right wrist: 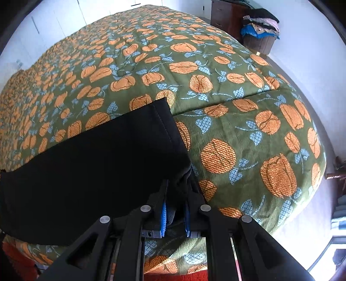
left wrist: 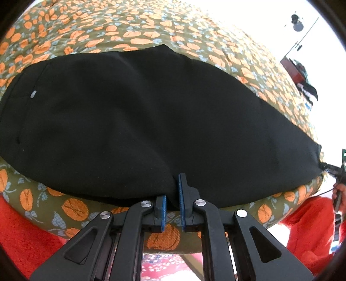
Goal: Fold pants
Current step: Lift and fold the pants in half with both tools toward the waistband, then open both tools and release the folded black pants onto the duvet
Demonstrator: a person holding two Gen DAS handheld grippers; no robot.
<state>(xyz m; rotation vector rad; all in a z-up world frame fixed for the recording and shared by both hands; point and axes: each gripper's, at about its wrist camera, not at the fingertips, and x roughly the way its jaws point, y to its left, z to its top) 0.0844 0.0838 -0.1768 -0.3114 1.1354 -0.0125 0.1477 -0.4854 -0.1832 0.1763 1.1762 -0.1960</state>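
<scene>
A: Looking past the cloth, what else was about?

B: A green bedspread [right wrist: 227, 134] with orange fruit and blue leaves covered the bed; a wooden cabinet [right wrist: 225, 15] stood beyond its far right corner, and beside it a round basket [right wrist: 262, 42] with a heap of mixed clothes [right wrist: 260, 23] on top; red fabric [left wrist: 23, 233] showed below the bed's near edge; nothing lay on top of the pants.

A: And the pants themselves?

B: The black pants [left wrist: 140, 121] lay spread along the near edge of the bed, a pale button [left wrist: 33, 94] toward their left end; in the right wrist view their stitched hem [right wrist: 162, 123] ended near the bed's right side, with bare bedspread beyond it.

A: How did the hands stand?

B: Both tools pointed steeply down at the near edge; the left gripper [left wrist: 172, 205] was pinched on the near edge of the pants, blue pads almost together with a fold of black cloth between them; the right gripper [right wrist: 175, 216] was likewise clamped on the pants, a bunched fold by the hem corner gripped between its pads; at the far right of the left wrist view a hand [left wrist: 338, 194] held the other tool.

A: Any containers in play?

B: Only that basket, well apart from the pants.
</scene>
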